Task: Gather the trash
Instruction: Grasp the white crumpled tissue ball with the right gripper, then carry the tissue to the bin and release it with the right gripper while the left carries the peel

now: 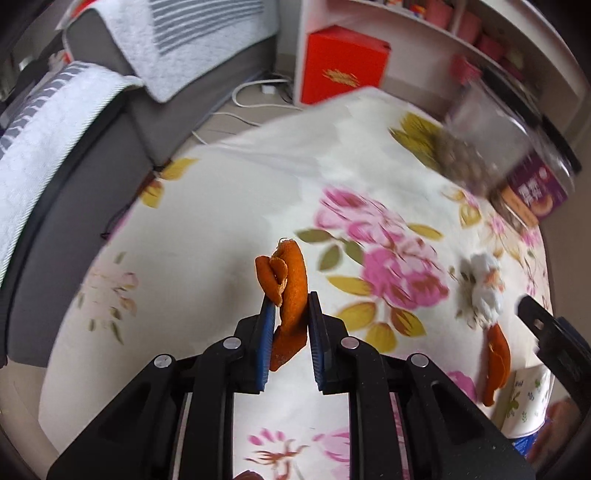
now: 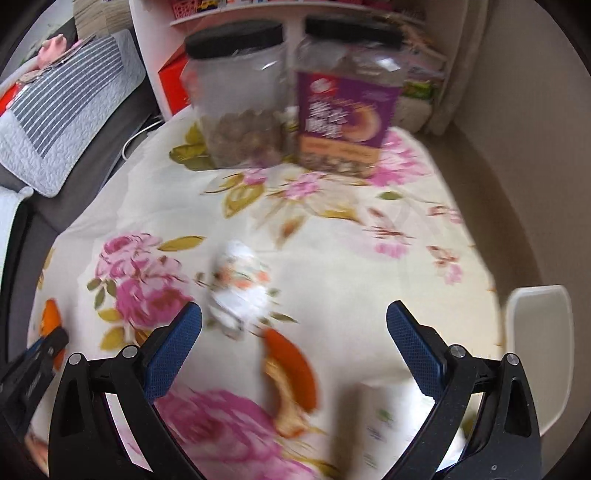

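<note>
My left tongs (image 1: 291,314) are clamped on a curled strip of orange peel (image 1: 286,291), held up above the bench (image 1: 221,206), whose floral cloth of pink roses and olive leaves on cream covers the whole top. My right tongs (image 2: 294,317) stand wide apart, nothing between the blue pads, hovering over the near part of the same cloth.

A second orange peel (image 2: 291,369) lies on the cloth just below and between the spread pads; a crumpled white tissue (image 2: 240,288) with orange flecks sits just beyond it, the two near each other, though blur hides whether they touch. From the left view that peel (image 1: 496,363) and the tissue (image 1: 484,284) lie off to my right side.

At the far edge of the bench stand two clear jars with black lids, close side by side: one unlabelled, part-filled with brown nuts (image 2: 240,103), the other with a purple label (image 2: 347,107).

Beyond the bench is a grey sofa (image 1: 92,166) draped in white and grey-striped throws, a white shelf unit (image 1: 369,22) holding a red box (image 1: 340,66), and white cables (image 1: 255,99) on the floor. A white chair back (image 2: 539,332) shows at my right.
</note>
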The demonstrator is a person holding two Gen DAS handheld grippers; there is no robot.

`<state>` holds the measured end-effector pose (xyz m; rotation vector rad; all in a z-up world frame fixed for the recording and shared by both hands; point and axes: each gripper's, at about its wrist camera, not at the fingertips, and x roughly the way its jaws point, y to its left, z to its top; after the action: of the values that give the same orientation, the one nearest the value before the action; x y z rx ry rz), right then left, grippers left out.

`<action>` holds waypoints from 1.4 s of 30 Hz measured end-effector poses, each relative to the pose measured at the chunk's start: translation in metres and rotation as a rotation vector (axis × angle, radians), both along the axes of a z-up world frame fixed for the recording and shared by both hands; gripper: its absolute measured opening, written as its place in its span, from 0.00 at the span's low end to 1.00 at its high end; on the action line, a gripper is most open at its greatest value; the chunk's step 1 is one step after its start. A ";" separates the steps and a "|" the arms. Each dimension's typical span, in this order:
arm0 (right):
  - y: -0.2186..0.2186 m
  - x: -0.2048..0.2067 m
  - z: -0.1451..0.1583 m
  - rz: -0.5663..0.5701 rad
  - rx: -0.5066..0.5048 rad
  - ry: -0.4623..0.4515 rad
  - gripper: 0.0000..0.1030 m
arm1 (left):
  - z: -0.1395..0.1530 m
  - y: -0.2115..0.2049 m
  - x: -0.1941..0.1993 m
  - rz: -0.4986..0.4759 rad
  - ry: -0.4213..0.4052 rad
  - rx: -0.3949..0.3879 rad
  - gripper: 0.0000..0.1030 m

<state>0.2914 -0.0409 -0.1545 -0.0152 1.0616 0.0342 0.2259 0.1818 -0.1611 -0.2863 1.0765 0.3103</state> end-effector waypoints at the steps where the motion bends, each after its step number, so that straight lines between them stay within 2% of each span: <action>1: 0.008 0.007 -0.005 0.003 0.002 0.017 0.93 | 0.002 0.003 0.000 0.008 -0.004 -0.001 0.17; 10: 0.048 0.040 -0.034 0.049 -0.063 0.088 0.93 | 0.002 0.018 -0.002 0.019 -0.014 -0.005 0.17; 11: 0.049 0.042 -0.037 0.053 -0.061 0.098 0.89 | 0.002 0.018 -0.002 0.020 -0.015 -0.006 0.17; 12: 0.049 0.043 -0.039 0.057 -0.054 0.110 0.78 | 0.002 0.019 -0.002 0.020 -0.017 -0.007 0.17; 13: 0.049 0.046 -0.043 0.060 -0.039 0.133 0.73 | 0.003 0.019 -0.003 0.020 -0.020 -0.009 0.18; 14: 0.047 0.047 -0.045 0.060 -0.025 0.149 0.62 | 0.004 0.020 -0.003 0.021 -0.024 -0.010 0.18; 16: 0.047 0.048 -0.045 0.056 -0.014 0.139 0.52 | 0.006 0.022 -0.004 0.023 -0.029 -0.014 0.18; 17: 0.047 0.047 -0.044 0.057 -0.007 0.132 0.37 | 0.006 0.022 -0.004 0.023 -0.031 -0.015 0.17; 18: 0.046 0.047 -0.042 0.058 0.010 0.133 0.31 | 0.007 0.022 -0.005 0.024 -0.033 -0.015 0.18; 25: 0.040 0.029 -0.013 0.078 0.068 0.071 0.29 | 0.018 0.022 -0.013 0.029 -0.062 -0.001 0.18; 33: 0.044 -0.004 0.030 0.130 0.055 -0.054 0.29 | 0.047 0.019 -0.031 0.027 -0.130 0.018 0.18; 42: 0.042 -0.059 0.071 0.183 0.061 -0.182 0.29 | 0.085 -0.010 -0.060 -0.040 -0.204 0.064 0.18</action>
<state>0.2321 0.0009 -0.0831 -0.0594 0.8738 0.2262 0.1663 0.1719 -0.0762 -0.2341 0.8686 0.2731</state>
